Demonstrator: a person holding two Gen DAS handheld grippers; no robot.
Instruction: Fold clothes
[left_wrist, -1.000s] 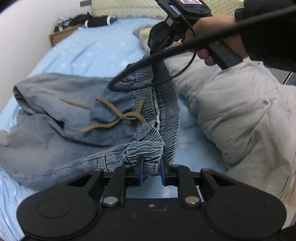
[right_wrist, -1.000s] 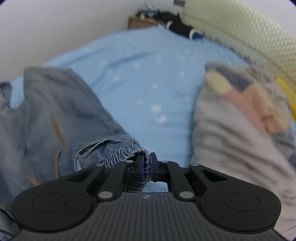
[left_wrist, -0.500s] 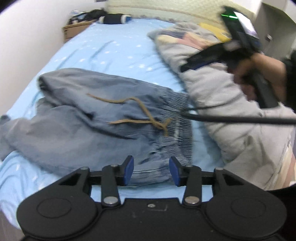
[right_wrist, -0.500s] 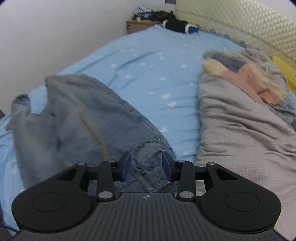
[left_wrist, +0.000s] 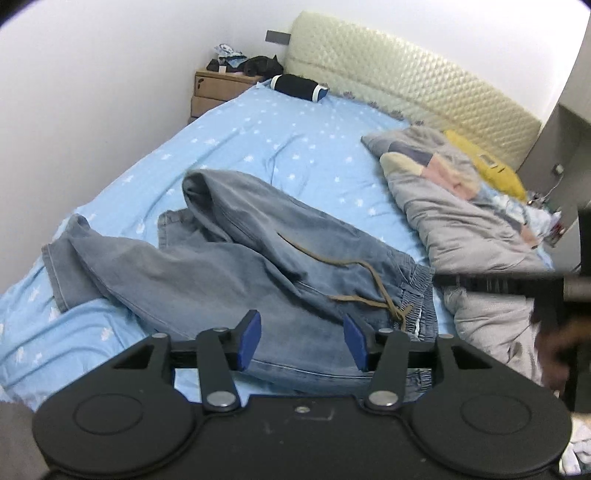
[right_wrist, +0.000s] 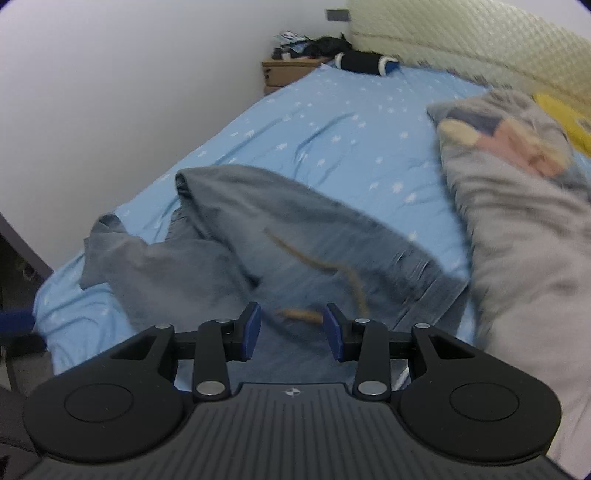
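Note:
A pair of faded blue jeans (left_wrist: 258, 258) lies crumpled on the light blue starred bed sheet (left_wrist: 258, 133), elastic waistband to the right with a tan drawstring (left_wrist: 373, 280) across it. The legs trail off to the left, one folded over. My left gripper (left_wrist: 302, 341) hovers open over the near edge of the jeans, nothing between its blue pads. The right wrist view, partly blurred, has the same jeans (right_wrist: 280, 236) below my right gripper (right_wrist: 293, 330), which is open and empty above the drawstring (right_wrist: 332, 269).
A grey quilt (left_wrist: 461, 221) with pastel patches is bunched along the right of the bed. A padded cream headboard (left_wrist: 406, 81), a dark rolled item (left_wrist: 297, 86) and a wooden nightstand (left_wrist: 218, 88) stand at the far end. A white wall runs along the left.
Both grippers let go of the jeans' waistband and opened, then drew back and up. The jeans dropped flat onto the bed.

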